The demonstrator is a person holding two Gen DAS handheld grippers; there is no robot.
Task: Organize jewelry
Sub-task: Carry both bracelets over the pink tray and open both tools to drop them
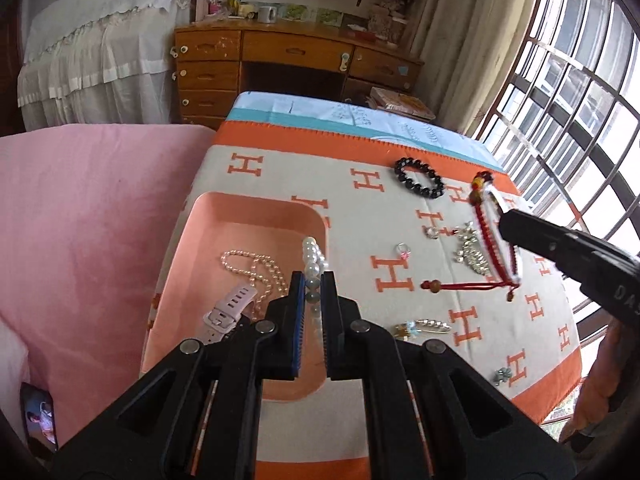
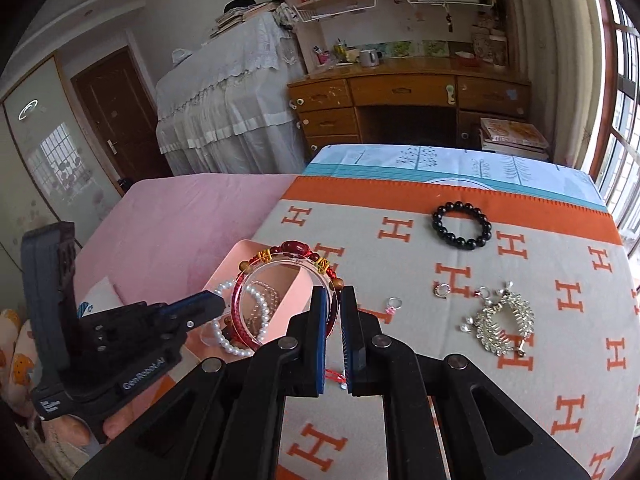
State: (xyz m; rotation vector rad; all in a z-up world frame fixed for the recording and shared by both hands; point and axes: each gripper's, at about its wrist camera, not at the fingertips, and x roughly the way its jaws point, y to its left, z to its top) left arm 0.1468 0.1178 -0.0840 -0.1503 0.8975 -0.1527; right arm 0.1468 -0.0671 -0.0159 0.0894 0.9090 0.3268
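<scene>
Left gripper (image 1: 313,280), frame centre, is clamped on white pearl bracelet (image 1: 311,260) over peach tray (image 1: 256,212). Right gripper (image 2: 333,296), lower centre, is clamped on red cord bracelet w/ clear ring (image 2: 288,256), lifted near tray's upper edge.

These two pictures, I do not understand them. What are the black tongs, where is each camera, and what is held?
No robot: a person holds hand tongs, each with a camera looking along its fingers. The left tongs, seen from their own camera, are shut on a white pearl bracelet above the peach tray. The right tongs, seen from theirs, are shut on a red cord bracelet wrapped around a clear ring. On the H-patterned blanket lie a black bead bracelet, small rings and a silver brooch.
</scene>
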